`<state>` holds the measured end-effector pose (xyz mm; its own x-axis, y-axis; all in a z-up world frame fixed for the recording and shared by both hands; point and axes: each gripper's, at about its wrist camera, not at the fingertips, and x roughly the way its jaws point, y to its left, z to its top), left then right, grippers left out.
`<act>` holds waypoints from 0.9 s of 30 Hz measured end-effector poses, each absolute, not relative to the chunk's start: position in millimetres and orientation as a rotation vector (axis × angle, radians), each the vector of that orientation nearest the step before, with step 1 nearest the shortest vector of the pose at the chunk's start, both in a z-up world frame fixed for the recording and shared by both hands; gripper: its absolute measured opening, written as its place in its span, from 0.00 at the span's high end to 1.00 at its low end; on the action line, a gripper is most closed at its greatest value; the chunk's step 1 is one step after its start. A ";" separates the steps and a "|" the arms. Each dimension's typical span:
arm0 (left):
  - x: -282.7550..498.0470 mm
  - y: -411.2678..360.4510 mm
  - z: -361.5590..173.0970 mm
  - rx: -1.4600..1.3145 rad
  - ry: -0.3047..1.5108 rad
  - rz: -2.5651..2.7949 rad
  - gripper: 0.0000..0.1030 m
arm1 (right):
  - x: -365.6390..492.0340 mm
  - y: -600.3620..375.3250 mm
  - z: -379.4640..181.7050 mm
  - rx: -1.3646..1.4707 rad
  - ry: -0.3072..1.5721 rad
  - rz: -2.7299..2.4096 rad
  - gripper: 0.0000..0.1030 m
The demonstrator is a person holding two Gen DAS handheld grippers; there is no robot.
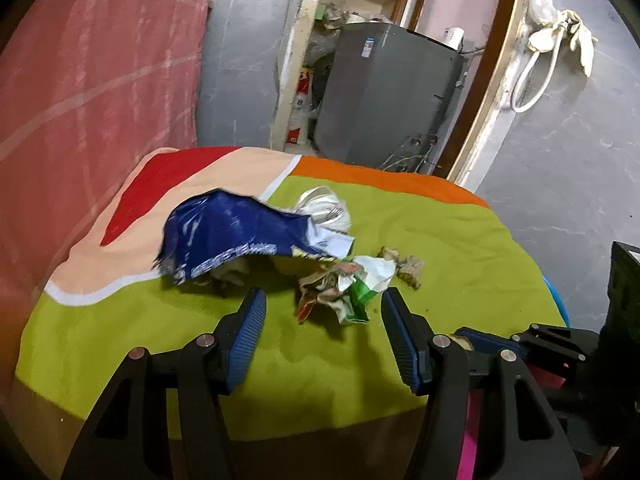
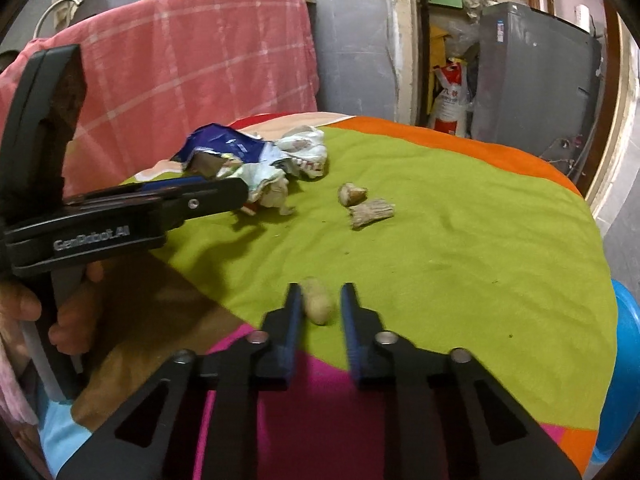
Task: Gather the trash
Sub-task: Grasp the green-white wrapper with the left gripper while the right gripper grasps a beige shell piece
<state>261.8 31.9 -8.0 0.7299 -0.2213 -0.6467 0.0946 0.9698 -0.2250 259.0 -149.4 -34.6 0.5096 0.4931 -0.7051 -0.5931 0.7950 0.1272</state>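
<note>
The trash lies on a bench covered by a cloth of lime green, orange, red and peach.

In the left wrist view, the left tool stands parted, its blue pads on either side of a crumpled green-and-white wrapper without pressing on it. At 10 o'clock from that wrapper lies a large blue foil bag; a crumpled white wrapper sits just behind it at 12 o'clock. Small brown scraps lie at 2 o'clock, just beside the green-and-white wrapper.

In the right wrist view, the right tool has its pads drawn narrow around a small pale brown lump near the cloth's near edge. The left pad looks to touch it; a gap shows at the right pad, so it is not clenched on the lump. A hand grips the left tool's handle at 9 o'clock. A grey appliance stands behind the bench at 1 o'clock, and a pink checked cloth hangs at 11 o'clock.
</note>
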 end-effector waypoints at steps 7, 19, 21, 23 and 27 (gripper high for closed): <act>268.0 25.4 -7.5 -0.174 0.734 -0.202 0.66 | 272.9 -162.5 -34.1 -0.097 0.795 0.611 0.88; 266.7 22.0 -9.9 -0.160 0.741 -0.205 0.88 | 271.0 -165.0 -33.0 -0.080 0.773 0.607 0.92; 263.4 20.1 -9.0 -0.161 0.741 -0.207 0.88 | 268.8 -166.2 -32.4 -0.077 0.766 0.603 0.92; 259.4 18.5 -7.9 -0.165 0.738 -0.210 0.89 | 267.3 -168.7 -31.4 -0.071 0.757 0.598 0.92; 249.7 15.8 -4.7 -0.164 0.724 -0.217 0.89 | 260.6 -173.9 -27.5 -0.064 0.728 0.593 0.92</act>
